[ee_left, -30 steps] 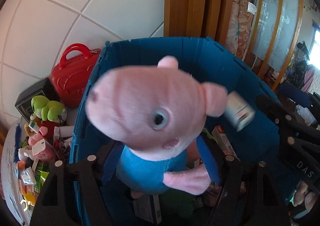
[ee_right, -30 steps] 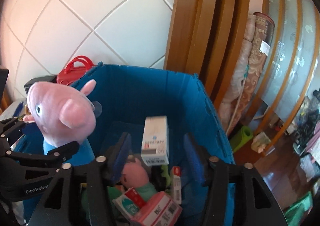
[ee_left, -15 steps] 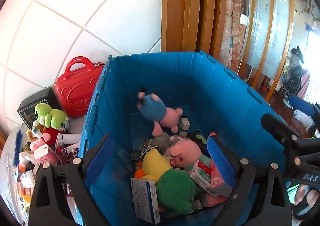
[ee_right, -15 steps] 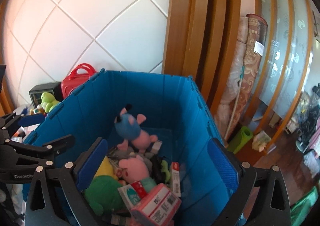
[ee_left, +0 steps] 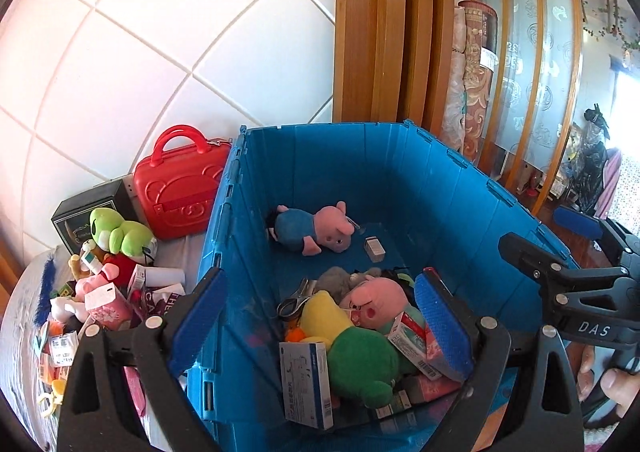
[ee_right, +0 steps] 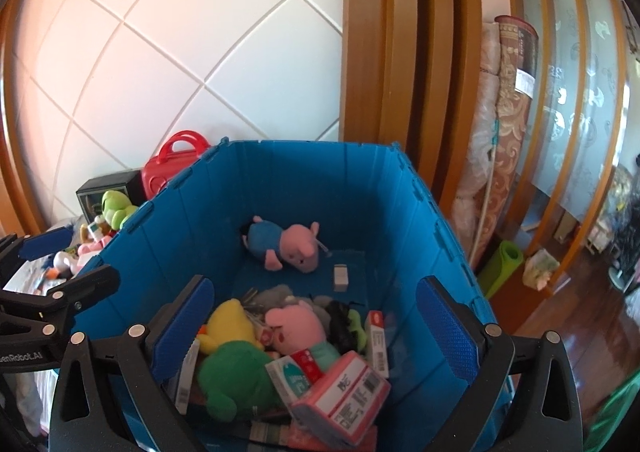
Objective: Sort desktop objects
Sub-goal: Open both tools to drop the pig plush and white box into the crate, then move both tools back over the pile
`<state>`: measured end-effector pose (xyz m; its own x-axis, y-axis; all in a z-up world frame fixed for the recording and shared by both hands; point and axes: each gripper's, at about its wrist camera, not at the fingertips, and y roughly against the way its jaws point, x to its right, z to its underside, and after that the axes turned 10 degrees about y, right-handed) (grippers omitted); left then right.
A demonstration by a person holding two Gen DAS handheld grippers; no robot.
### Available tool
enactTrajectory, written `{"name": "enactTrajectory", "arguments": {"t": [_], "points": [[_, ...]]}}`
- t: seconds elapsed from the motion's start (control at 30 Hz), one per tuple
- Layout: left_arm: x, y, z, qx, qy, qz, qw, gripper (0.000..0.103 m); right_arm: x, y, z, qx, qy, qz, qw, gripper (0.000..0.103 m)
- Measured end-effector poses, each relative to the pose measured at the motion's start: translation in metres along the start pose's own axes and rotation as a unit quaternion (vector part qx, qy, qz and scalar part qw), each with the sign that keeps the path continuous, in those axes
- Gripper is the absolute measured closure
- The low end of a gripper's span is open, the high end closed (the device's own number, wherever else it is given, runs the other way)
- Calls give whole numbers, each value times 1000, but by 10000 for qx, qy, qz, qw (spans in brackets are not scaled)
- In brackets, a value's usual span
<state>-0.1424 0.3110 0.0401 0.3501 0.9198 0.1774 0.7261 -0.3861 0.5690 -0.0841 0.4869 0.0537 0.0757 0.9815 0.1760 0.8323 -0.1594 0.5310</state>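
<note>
Left gripper (ee_left: 320, 316) angled downward, jaws spread wide, nothing between the blue pads. Right gripper (ee_right: 316, 316) likewise tilted down, wide apart and empty.

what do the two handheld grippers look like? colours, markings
Both are black plastic frames with silver rivets and blue textured pads. The right gripper bears white "DAS" lettering; the left gripper bears "GenRobot.AI". Bare fingers show beside the right one; no sleeve or cable is visible.

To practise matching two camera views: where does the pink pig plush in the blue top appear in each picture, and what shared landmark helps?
Left wrist view: pink pig plush lies centre, on the crate floor near the far wall.
Right wrist view: same plush lies just left of centre.
Shared landmark: small white box on the floor beside its head.
</note>
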Motion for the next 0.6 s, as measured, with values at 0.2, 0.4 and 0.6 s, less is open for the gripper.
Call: {"name": "enactTrajectory", "arguments": {"t": [0.2, 0.4, 0.6], "points": [[-7, 8, 13, 11, 103, -27, 9999, 8, 3, -1, 17, -90, -105, 8, 9999, 0], [-35, 31, 26, 182, 335, -250, 9990, 8, -8, -9, 26, -161, -195, -228, 9994, 0], [-92, 59, 37, 384, 637, -742, 9945, 8, -55, -2, 14, 83, 158, -709, 9973, 0]]}}
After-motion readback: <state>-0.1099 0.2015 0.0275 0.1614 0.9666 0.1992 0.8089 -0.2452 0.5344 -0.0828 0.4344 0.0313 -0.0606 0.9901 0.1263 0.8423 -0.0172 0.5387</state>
